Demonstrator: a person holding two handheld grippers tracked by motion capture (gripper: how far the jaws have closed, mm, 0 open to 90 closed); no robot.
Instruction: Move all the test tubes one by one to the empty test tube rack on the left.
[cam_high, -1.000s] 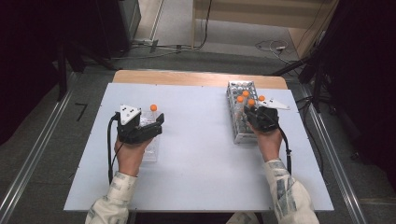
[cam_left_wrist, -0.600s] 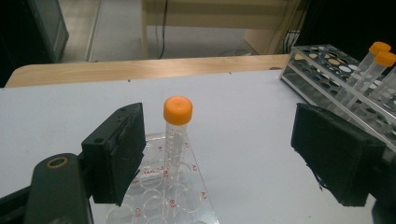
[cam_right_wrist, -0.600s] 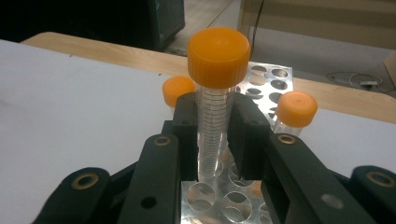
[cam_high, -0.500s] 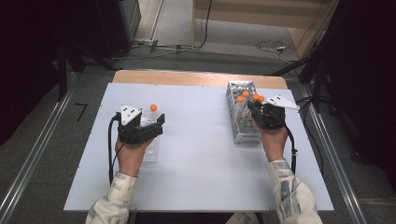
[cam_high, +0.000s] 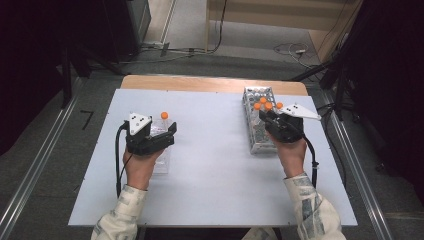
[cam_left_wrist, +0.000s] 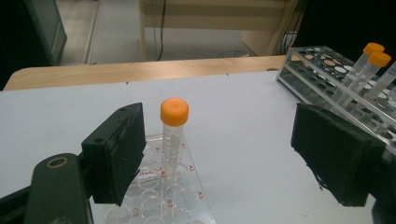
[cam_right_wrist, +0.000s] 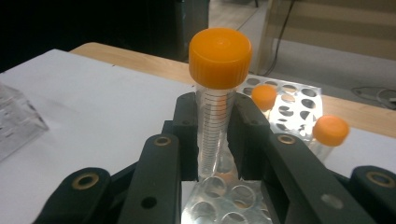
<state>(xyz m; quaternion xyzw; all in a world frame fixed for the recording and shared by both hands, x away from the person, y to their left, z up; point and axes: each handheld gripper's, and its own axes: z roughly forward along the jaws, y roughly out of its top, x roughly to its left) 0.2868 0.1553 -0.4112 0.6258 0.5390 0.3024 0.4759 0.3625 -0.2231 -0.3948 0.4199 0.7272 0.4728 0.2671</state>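
One white table (cam_high: 215, 165), grey floor (cam_high: 45, 150)

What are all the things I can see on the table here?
Metal tube rack: one, silvery, right side of the table.
Orange-capped tubes: four by the metal rack; one of them is clamped upright in the right gripper.
Clear plastic rack: one, see-through, left side.
Tube in the clear rack: one, orange cap, upright.
Table: one, white top, wooden far edge.
Left gripper: black, open, over the clear rack.
Right gripper: black, shut on a tube.
Hands and patterned sleeves: two, at the near edge.
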